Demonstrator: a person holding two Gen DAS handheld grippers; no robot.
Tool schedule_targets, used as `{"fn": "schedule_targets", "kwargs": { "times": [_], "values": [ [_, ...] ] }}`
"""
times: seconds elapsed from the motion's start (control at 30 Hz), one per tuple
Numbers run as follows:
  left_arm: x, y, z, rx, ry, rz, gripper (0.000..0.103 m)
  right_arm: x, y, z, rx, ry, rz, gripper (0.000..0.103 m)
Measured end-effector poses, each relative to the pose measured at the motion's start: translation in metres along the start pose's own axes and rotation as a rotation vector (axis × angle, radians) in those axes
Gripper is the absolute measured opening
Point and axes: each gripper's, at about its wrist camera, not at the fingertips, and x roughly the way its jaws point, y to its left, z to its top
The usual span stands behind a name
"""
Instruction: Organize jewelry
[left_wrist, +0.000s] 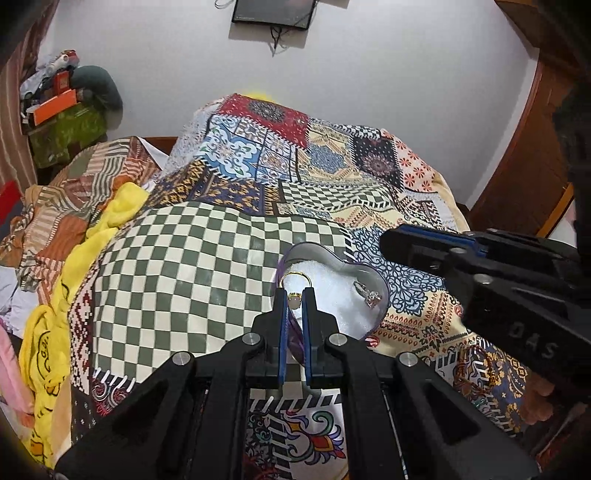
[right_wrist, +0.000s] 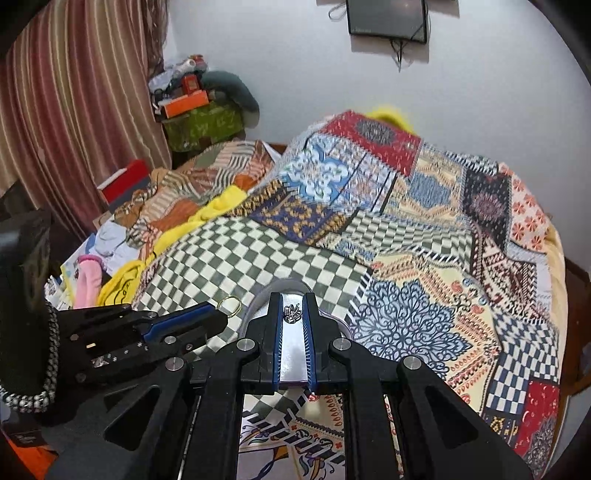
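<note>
Fingers (left_wrist: 294, 295) partly hiding gold ring (left_wrist: 294, 280)

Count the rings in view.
2: a gold ring pinched in the left gripper above the heart-shaped box; a silver ring lying inside it. Others may be hidden.

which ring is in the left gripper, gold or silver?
The gold ring, pinched at the left gripper tips over the heart-shaped box. The silver ring has a stone cluster and sits by the box's right wall.

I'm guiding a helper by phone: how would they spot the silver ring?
Find the heart-shaped box on the patchwork bedspread. On its white lining, by the right wall, lies the silver ring with a sparkly stone, unlike the plain gold ring.
</note>
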Motion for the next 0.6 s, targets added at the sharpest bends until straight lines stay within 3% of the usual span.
{"fn": "schedule_targets", "kwargs": {
  "times": [0.3, 0.6],
  "values": [
    [0.017, -0.014, 0.0, 0.065, 0.037, -0.001, 0.005, 0.023, -0.014, -0.003, 0.048, 0.088, 0.055, 0.009],
    [0.027, -0.016, 0.0, 0.07, 0.072, -0.006, 0.005, 0.032, -0.014, -0.006, 0.036, 0.136, 0.039, 0.009]
  ]
}}
